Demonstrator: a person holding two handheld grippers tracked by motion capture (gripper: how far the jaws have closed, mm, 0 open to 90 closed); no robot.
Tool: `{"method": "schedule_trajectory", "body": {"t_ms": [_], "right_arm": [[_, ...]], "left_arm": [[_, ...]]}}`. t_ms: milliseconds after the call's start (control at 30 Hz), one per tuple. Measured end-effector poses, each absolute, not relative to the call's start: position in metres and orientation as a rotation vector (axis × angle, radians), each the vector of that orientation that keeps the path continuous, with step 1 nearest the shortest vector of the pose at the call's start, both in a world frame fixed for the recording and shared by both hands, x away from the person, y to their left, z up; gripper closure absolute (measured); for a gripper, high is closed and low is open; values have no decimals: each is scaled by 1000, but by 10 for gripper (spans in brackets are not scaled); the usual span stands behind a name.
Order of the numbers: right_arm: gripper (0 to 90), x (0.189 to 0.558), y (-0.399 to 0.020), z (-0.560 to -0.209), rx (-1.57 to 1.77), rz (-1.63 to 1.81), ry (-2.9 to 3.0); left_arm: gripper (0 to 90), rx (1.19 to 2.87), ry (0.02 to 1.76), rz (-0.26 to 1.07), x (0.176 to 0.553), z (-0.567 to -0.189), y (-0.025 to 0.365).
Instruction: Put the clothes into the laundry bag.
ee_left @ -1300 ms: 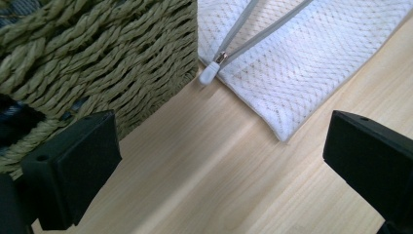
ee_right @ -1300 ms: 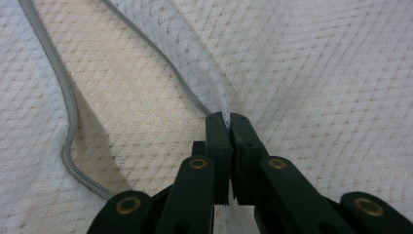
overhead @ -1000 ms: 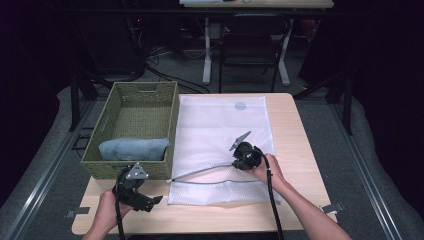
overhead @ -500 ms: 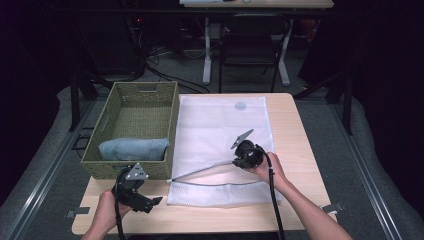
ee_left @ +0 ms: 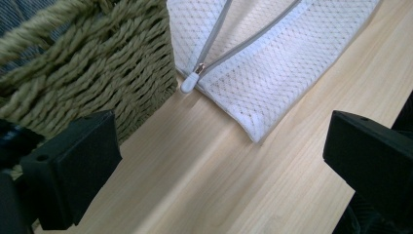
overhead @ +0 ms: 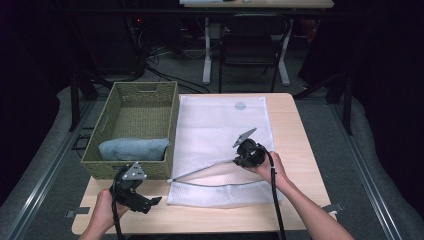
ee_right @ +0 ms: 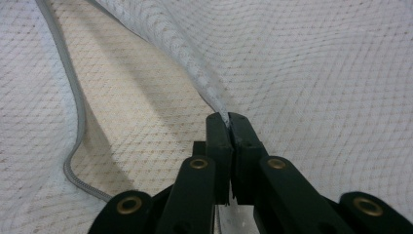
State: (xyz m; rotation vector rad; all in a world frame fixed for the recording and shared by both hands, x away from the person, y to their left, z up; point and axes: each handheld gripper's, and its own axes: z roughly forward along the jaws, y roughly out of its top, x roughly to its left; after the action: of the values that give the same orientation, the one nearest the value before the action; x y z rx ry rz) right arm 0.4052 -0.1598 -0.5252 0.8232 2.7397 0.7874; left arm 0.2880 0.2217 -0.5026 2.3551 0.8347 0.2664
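Mesh of the white zippered laundry bag (overhead: 220, 130), spread across the wooden table's (overhead: 295, 130) middle, is pinched at its opening's upper edge between the right gripper's (overhead: 239, 155) closed jaws. The left gripper (overhead: 150, 202) gapes empty at the near-left corner beside the woven olive basket (overhead: 135, 100); the bag's inside is unclear.

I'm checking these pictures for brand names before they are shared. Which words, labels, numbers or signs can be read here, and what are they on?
None can be read.
Small round grey patch on the white mesh laundry bag: too small and blurred to tell whether it bears any text.
Woven olive basket, folded blue-grey cloth, light wooden table: no lettering seen.
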Motion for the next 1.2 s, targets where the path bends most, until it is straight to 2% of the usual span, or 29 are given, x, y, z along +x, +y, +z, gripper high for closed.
{"method": "schedule_trajectory", "body": {"t_ms": [933, 1200], "right_arm": [[887, 407, -163, -517, 796, 842, 2721], [887, 407, -163, -518, 797, 837, 2722]], "left_arm": [[2, 2412, 695, 335, 294, -456, 231], [4, 2420, 671, 307, 305, -443, 232]]}}
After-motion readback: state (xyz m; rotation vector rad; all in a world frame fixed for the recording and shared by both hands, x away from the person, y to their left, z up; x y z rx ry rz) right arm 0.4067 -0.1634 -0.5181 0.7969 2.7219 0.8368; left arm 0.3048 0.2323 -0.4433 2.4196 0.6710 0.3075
